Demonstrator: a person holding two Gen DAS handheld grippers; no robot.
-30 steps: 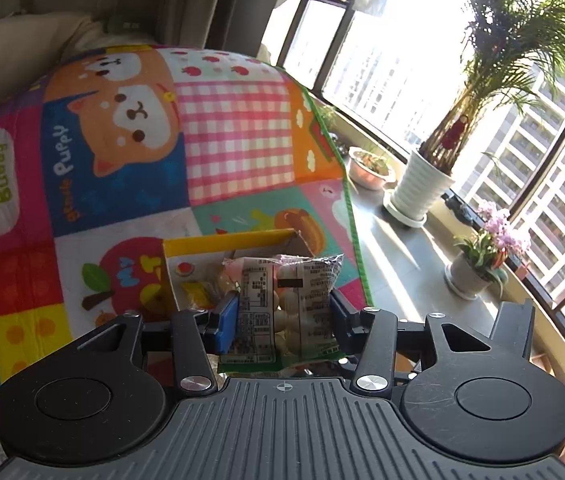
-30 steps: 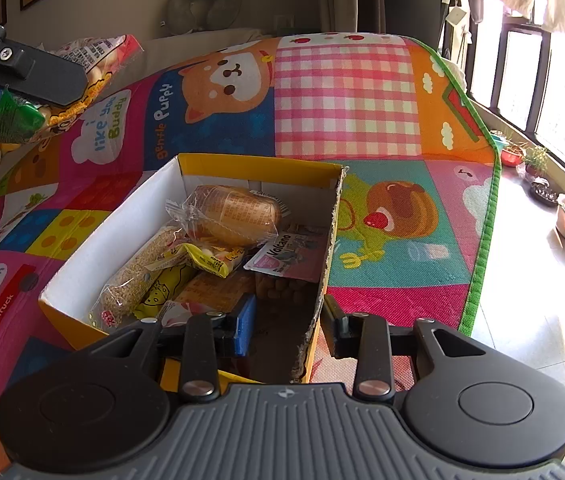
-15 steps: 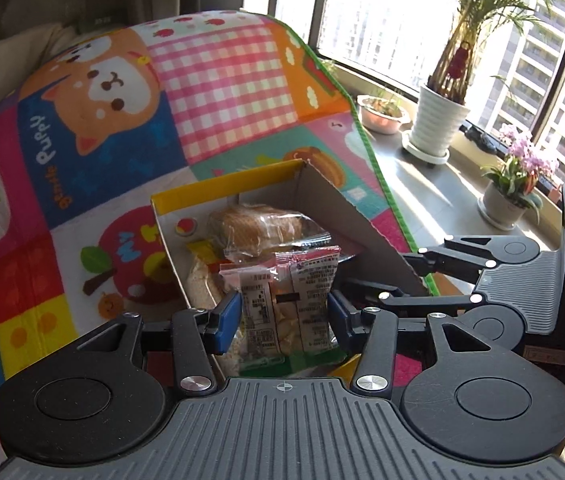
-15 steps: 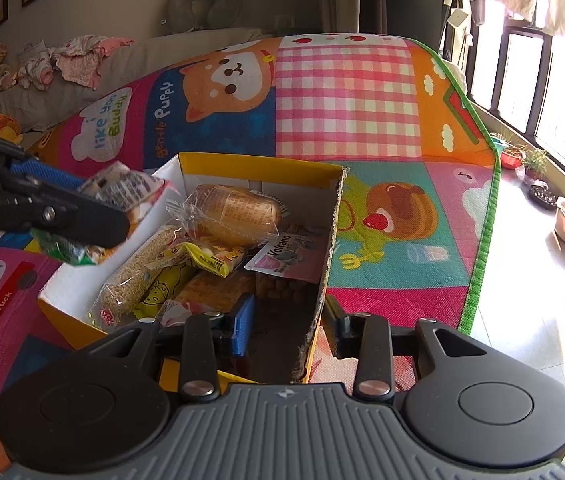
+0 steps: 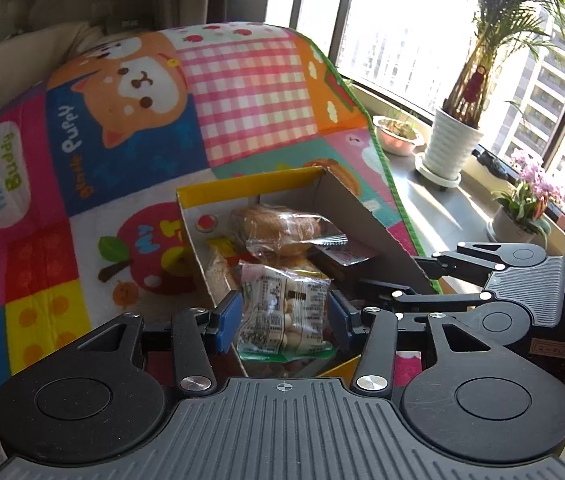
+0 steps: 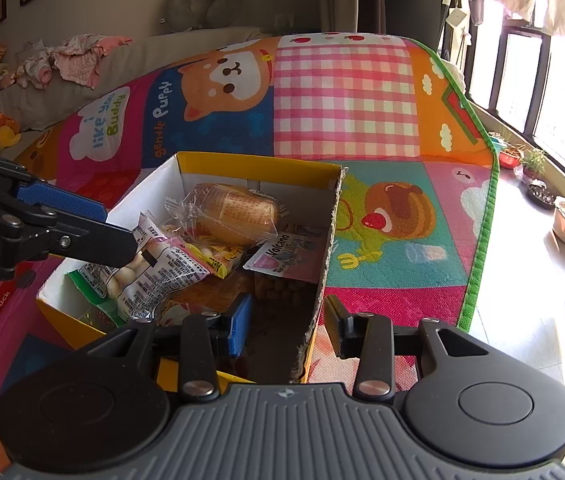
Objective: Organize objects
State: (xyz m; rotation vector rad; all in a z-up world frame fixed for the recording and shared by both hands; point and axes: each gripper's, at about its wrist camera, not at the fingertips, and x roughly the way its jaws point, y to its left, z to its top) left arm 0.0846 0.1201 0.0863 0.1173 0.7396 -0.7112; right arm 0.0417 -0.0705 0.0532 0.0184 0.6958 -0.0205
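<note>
The left gripper (image 5: 282, 316) has its jaws clamped on a snack packet (image 5: 284, 314) just above the yellow box (image 6: 258, 166); the right gripper (image 6: 287, 322), jaws just opening, straddles that box's right wall without pressing it.

Glossy clear plastic wraps the snack packet (image 5: 284, 312), the yellow box (image 6: 324, 264) is matt raw-edged cardboard, the play mat (image 6: 394, 264) finely textured.

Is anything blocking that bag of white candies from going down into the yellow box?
Nothing visible does. The left gripper holds the candy bag right over the open box; below lie only other snacks already inside.
</note>
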